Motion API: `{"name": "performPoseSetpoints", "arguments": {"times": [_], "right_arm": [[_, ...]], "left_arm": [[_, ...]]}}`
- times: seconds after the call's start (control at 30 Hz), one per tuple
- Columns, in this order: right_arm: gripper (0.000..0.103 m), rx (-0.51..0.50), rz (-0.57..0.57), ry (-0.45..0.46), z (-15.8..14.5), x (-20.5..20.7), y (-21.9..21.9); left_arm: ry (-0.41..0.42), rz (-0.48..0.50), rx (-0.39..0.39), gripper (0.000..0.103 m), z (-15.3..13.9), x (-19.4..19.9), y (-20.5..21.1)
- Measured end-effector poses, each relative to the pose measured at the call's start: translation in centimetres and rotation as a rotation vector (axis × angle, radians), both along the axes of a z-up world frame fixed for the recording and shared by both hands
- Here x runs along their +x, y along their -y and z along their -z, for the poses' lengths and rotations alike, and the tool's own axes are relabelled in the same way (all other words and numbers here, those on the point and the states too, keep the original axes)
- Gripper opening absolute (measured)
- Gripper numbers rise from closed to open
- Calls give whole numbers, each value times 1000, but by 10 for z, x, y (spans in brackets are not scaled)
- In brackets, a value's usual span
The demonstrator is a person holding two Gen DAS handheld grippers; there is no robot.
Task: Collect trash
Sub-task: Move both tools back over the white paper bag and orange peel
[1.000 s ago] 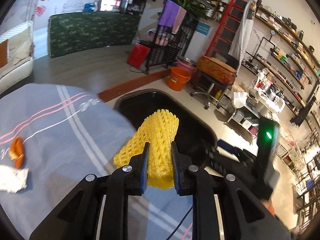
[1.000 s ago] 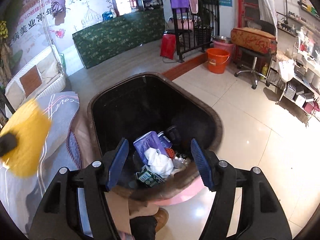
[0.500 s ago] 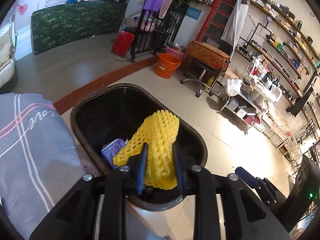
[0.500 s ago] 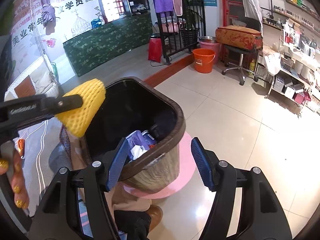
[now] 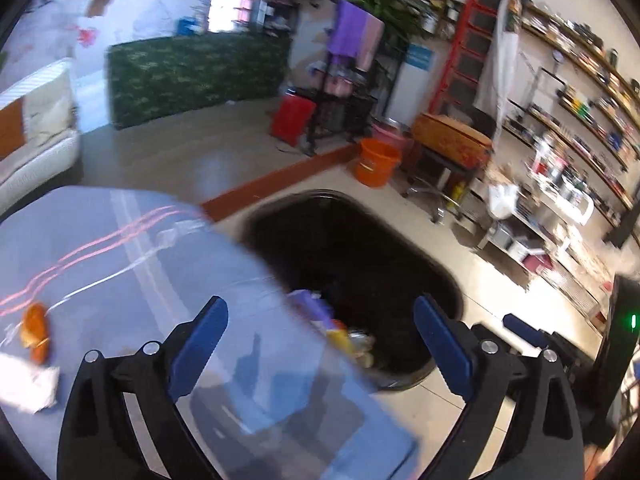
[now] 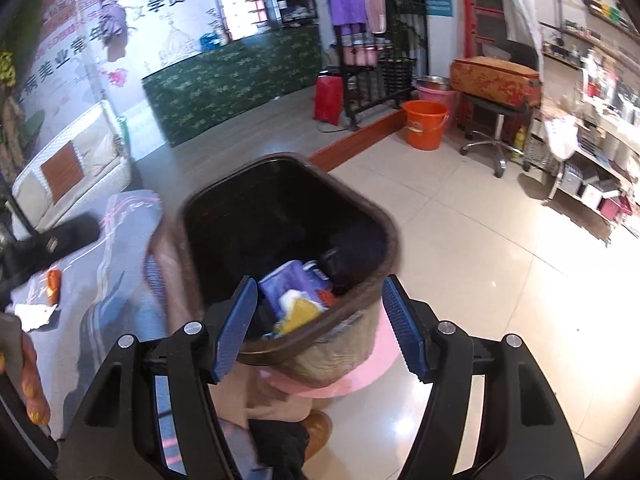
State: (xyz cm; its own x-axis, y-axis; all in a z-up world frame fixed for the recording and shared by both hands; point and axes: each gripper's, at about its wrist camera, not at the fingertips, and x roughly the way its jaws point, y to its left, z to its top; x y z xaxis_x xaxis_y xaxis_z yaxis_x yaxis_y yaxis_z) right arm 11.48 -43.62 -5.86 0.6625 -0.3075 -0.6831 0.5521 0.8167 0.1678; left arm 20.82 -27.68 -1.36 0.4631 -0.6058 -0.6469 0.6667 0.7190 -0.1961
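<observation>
- Change since the earlier frame: the yellow foam net (image 6: 300,310) has left the left gripper (image 5: 320,344) and now lies in the bin (image 6: 384,276), on top of the other trash. The left view has swung back toward the surface (image 5: 120,264).
- Left gripper: jaws opening, spread wide, nothing between them. It hangs over the near edge of the surface, with the bin just to its right.
- Right gripper (image 6: 316,328): jaws parted, holding nothing, poised over the near rim of the bin.
- Step in hand, as a judgement: one drop is complete; the cycle is returning to fetch the next piece.
- Remaining trash: an orange scrap (image 5: 36,332) and a white crumpled paper (image 5: 28,384) lie at the far left of the surface, just beside each other and well apart from the bin.
- Next move, as a judgement: carry the left gripper leftward across the surface, lower it over one piece and close on it. Both pieces lie low and flat, so the jaws should come in close to the cloth without pinching it.
- Materials:
  - Foam net: soft open mesh, springy, light.
  - Bin: dark, rounded-rectangular, rigid brown rim, black lining; it stands on a pink base on glossy floor tile.
  - Surface: grey-blue cloth with pale and pink stripes, smooth and slightly creased.
  - Paper: thin, crumpled, likely to compress on grip.
  - Scrap: small, curled and peel-like; its material cannot be told.
</observation>
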Motion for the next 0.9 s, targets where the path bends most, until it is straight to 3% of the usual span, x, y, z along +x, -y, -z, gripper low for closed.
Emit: {"name": "performPoseSetpoints", "arguments": {"times": [0.17,0.5,0.67,0.9], "right_arm": [[68,10,-99,15,-10,23,-34],[71,17,-412,9,-20,80,-138],[71,-35,-495,10,-31,91,-171],[71,-50,-536,12,-40,93,-187]], "left_arm": [[-18,-140,13,93,2,2,-64],[-141,-497,-97,93,15,14,-207],[-246,-578,-152,80,30,32,-246],[-274,-707,-140,76,39,56,-279]]}}
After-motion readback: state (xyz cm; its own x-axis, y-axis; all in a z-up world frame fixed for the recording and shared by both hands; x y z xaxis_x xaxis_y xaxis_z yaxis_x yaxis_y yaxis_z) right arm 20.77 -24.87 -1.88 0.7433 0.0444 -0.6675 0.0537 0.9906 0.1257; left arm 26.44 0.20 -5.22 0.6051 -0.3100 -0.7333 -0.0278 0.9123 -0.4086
